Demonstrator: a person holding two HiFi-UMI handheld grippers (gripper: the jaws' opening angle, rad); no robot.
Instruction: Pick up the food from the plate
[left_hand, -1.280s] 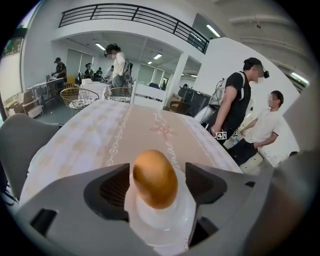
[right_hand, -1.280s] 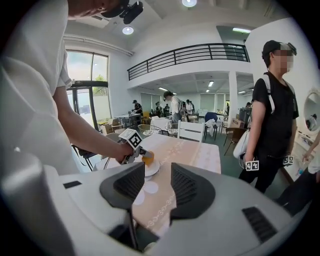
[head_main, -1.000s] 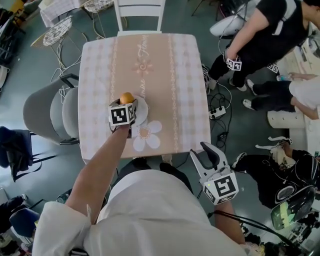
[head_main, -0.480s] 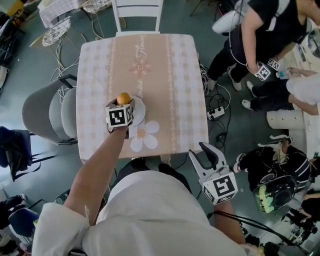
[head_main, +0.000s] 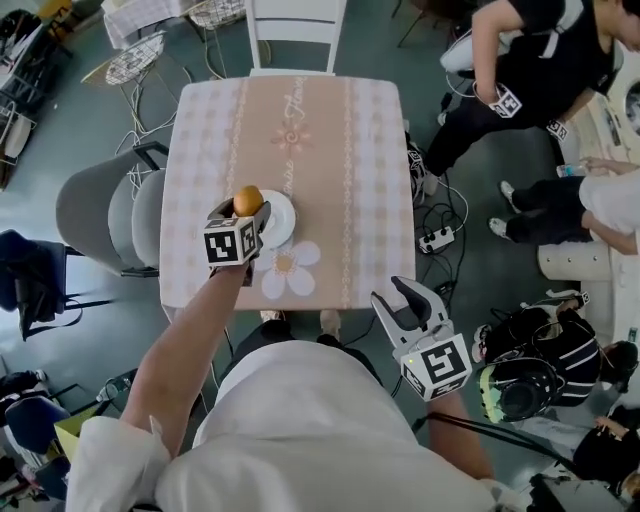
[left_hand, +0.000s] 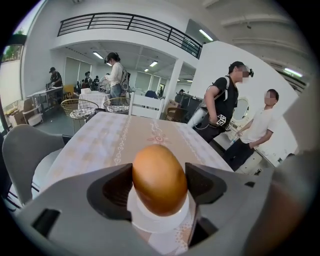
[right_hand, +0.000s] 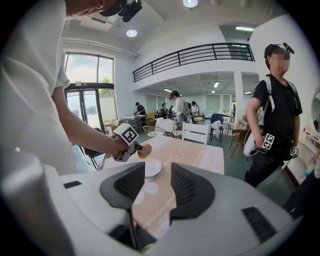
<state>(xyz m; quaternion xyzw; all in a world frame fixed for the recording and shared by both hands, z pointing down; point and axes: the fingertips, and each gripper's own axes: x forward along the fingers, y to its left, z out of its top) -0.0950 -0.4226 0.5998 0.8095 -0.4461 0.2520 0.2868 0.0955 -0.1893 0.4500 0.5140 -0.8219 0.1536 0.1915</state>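
Observation:
An orange-brown, egg-shaped piece of food (head_main: 247, 200) sits between the jaws of my left gripper (head_main: 248, 206), which is shut on it. In the right gripper view the food (right_hand: 144, 150) hangs clear above the white plate (right_hand: 151, 168). The plate (head_main: 284, 222) lies on the table, near its front left, just right of the gripper. In the left gripper view the food (left_hand: 159, 179) fills the gap between the jaws, with the plate (left_hand: 160, 223) below it. My right gripper (head_main: 403, 300) is open and holds nothing, off the table's front right corner.
The table (head_main: 330, 150) has a checked cloth with a flower print (head_main: 288, 270). A white chair (head_main: 295, 20) stands at its far end and grey chairs (head_main: 100, 210) at its left. People (head_main: 530, 70) stand to the right. A power strip and cables (head_main: 437, 240) lie on the floor.
My left gripper has carried the food slightly left, off the plate's middle. The right gripper has hardly moved. The person in black on the right has shifted.

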